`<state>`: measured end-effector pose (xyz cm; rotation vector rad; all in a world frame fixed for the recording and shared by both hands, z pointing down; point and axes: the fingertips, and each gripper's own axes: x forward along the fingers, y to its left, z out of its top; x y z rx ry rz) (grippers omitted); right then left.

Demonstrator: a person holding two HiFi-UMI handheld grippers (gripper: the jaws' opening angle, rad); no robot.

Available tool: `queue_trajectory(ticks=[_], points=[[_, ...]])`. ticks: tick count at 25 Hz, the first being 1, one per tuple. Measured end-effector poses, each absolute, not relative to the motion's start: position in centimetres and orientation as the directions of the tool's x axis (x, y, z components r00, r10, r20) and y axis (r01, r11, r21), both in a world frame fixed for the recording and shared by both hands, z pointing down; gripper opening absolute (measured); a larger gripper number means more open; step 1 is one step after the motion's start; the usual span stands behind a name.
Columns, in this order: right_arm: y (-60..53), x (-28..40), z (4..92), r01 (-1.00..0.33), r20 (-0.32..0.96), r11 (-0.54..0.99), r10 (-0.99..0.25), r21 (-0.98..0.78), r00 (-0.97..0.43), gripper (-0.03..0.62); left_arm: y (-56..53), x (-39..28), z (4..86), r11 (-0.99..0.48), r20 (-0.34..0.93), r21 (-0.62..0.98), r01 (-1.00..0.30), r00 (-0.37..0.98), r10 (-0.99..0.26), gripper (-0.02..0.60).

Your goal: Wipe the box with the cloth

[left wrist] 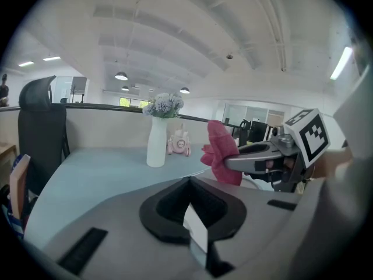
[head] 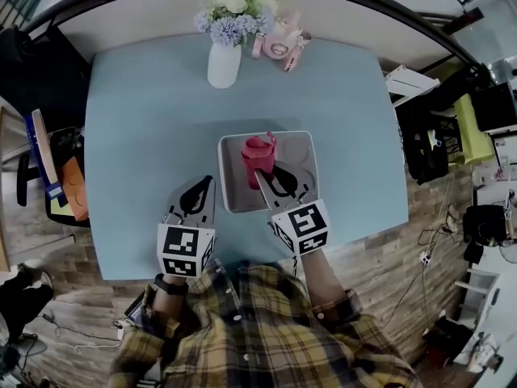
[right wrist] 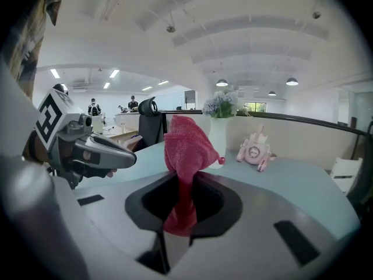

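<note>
- Cloth [right wrist: 185,142]: a red, nubbly towelling piece is bunching into a soft peak above the right claw [head: 262,175]. It is hanging over the left half of the box [head: 302,152]. Whether it is touching the box floor cannot be told.
- Handling of the cloth: it is probably behaving as light, limp and grippy, folding wherever it is pressed. A pinch through a gathered fold near its middle is likely serving best, leaving a loose pad free for dragging.
- Box: a shallow, open, pale grey square with a lighter rim is sitting on the blue bench [head: 145,120], just ahead of the person.
- Handling of the box: it is looking rigid and fairly light, so it may be sliding under a wiping push. The left rim wall is the likely place for steadying it.
- Right claw: it is clamping the cloth. A strand is running down through the black throat, and the bulk is standing up past the tips.
- Left claw [head: 208,182]: its jaws are resting together with nothing between them. It is hovering over bare bench just beside the box's left wall, and no contact is showing.
- Background: a white vase of flowers [head: 224,61] and a pink toy [head: 279,47] are standing at the bench's far edge, well apart from the box.
</note>
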<state>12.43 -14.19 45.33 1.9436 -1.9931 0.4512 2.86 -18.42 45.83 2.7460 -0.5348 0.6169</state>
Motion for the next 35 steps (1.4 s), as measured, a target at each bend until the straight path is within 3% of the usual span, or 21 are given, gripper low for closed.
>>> queue_trajectory(ticks=[19,25,35], points=[[-21.1,10.6,52.5,-0.982,0.605,0.19,-0.782,0.002,-0.15,0.064,-19.8,2.3,48.7,-0.878,0.507,0.206,-0.433,0.814,-0.282,-0.008],[-21.9,10.5,54.5,-0.967,0.688,0.239,-0.716,0.087,-0.115,0.064,-20.6,1.8,49.0,-0.866,0.512,0.209,-0.454,0.805,-0.299,-0.007],[-21.6,11.1,54.7,-0.956,0.713,0.264,-0.694,0.126,-0.098,0.064,-20.8,1.6,48.9,-0.859,0.516,0.198,-0.473,0.795,-0.319,-0.008]])
